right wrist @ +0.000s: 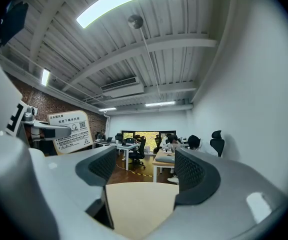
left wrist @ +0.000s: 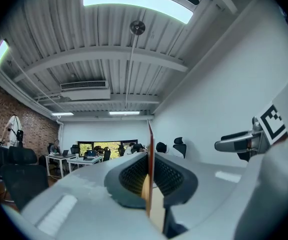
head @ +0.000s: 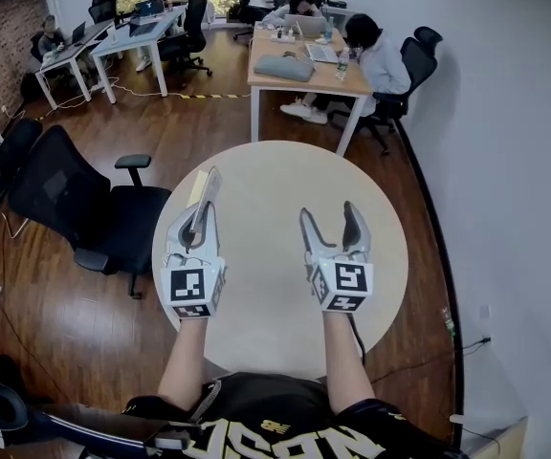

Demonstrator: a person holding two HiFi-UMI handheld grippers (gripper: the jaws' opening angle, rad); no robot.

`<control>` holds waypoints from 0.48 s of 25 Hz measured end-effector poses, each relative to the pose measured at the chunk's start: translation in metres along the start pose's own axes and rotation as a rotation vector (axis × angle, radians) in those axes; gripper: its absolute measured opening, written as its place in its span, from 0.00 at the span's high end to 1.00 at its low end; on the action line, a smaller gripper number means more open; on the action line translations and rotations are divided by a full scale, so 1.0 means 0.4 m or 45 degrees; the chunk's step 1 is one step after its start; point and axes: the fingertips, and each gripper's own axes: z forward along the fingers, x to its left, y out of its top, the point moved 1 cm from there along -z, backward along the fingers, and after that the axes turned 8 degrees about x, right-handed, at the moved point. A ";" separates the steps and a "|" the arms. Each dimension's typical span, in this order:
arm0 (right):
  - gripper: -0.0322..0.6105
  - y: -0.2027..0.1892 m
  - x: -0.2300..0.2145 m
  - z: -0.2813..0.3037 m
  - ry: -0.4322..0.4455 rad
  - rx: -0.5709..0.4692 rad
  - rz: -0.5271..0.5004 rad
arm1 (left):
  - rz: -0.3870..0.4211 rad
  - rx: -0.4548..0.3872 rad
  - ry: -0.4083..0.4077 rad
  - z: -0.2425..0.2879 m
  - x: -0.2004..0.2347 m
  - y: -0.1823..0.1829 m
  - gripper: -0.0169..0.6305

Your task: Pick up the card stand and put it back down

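Currently pick-up looks done: left claw (head: 202,226) is clamped on the thin beige printed card stand (head: 205,189), apparently held clear of the round pale worktop (head: 275,275) at centre-left of frame, right claw (head: 330,216) wide and empty, put-down not yet done.

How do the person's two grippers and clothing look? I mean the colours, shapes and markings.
Both the left gripper and the right gripper have pale grey, curved jaws lined with dark ribbed pads. Each carries a white cube with black square markers at its rear. The person wears a black top with pale lettering.
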 end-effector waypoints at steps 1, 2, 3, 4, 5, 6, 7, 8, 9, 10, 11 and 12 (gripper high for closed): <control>0.37 -0.004 -0.006 -0.005 -0.007 0.002 0.003 | -0.012 0.004 -0.002 0.003 -0.005 0.001 0.95; 0.37 -0.007 -0.013 -0.010 -0.015 0.004 0.006 | -0.022 0.006 -0.012 0.006 -0.011 0.003 0.95; 0.37 -0.011 -0.021 -0.016 -0.024 0.006 0.009 | -0.026 0.008 -0.029 0.009 -0.020 0.002 0.95; 0.37 -0.014 -0.028 -0.022 -0.033 0.007 0.011 | -0.024 0.009 -0.050 0.012 -0.030 0.000 0.95; 0.37 -0.017 -0.037 -0.028 -0.043 0.009 0.013 | -0.020 0.010 -0.071 0.017 -0.041 -0.004 0.95; 0.37 -0.021 -0.047 -0.034 -0.053 0.012 0.015 | -0.017 0.009 -0.092 0.022 -0.052 -0.006 0.95; 0.37 -0.024 -0.058 -0.041 -0.063 0.015 0.018 | -0.014 0.010 -0.111 0.028 -0.065 -0.006 0.95; 0.37 -0.027 -0.071 -0.048 -0.075 0.018 0.021 | -0.008 0.011 -0.129 0.033 -0.078 -0.007 0.95; 0.37 -0.030 -0.083 -0.055 -0.087 0.019 0.025 | 0.000 0.013 -0.147 0.039 -0.089 -0.007 0.95; 0.37 -0.033 -0.094 -0.063 -0.100 0.021 0.029 | 0.005 0.014 -0.165 0.045 -0.098 -0.007 0.95; 0.37 -0.037 -0.104 -0.071 -0.115 0.023 0.034 | 0.010 0.016 -0.186 0.050 -0.107 -0.007 0.95; 0.37 -0.042 -0.116 -0.081 -0.131 0.026 0.040 | 0.014 0.018 -0.211 0.057 -0.118 -0.006 0.95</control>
